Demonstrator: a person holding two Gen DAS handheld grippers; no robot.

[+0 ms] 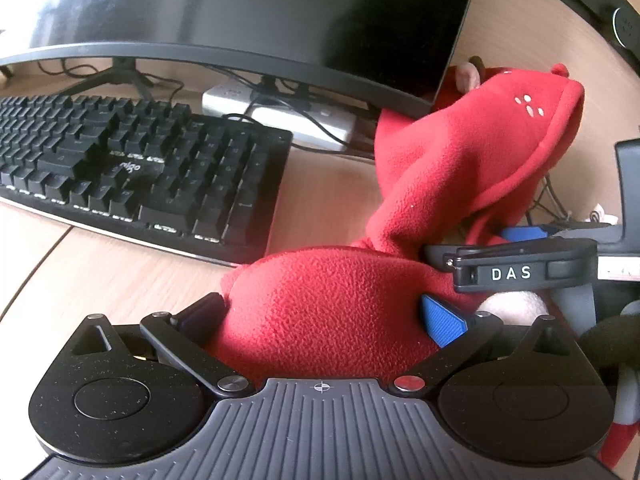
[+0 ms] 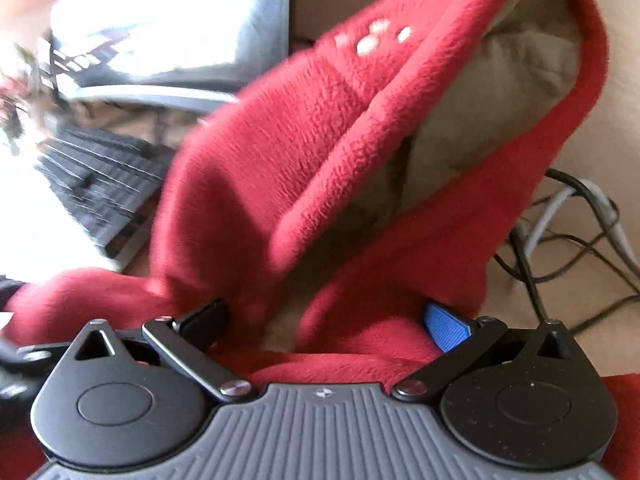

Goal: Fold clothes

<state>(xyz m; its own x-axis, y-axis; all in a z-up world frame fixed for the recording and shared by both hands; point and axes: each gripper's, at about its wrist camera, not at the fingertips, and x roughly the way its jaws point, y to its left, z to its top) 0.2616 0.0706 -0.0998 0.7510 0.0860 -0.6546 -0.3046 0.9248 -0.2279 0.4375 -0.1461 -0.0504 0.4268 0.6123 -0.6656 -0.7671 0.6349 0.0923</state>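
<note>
Red fleece hoodie (image 1: 340,312) hung raised above the bench (image 1: 100,276), beside the keyboard (image 1: 132,168). Left gripper (image 1: 320,312) and right gripper (image 2: 326,316) each had fingers spread around bunched fleece, probably lifting it to spread it; a firm clamp wasn't clear.

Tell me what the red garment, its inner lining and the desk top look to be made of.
Red garment: apparently fleece, matte with a nubby pile. Inner lining: beige, smoother woven-looking cloth, uncertain through blur. Desk top: pale wood-grain surface with a seam, possibly laminate.
</note>
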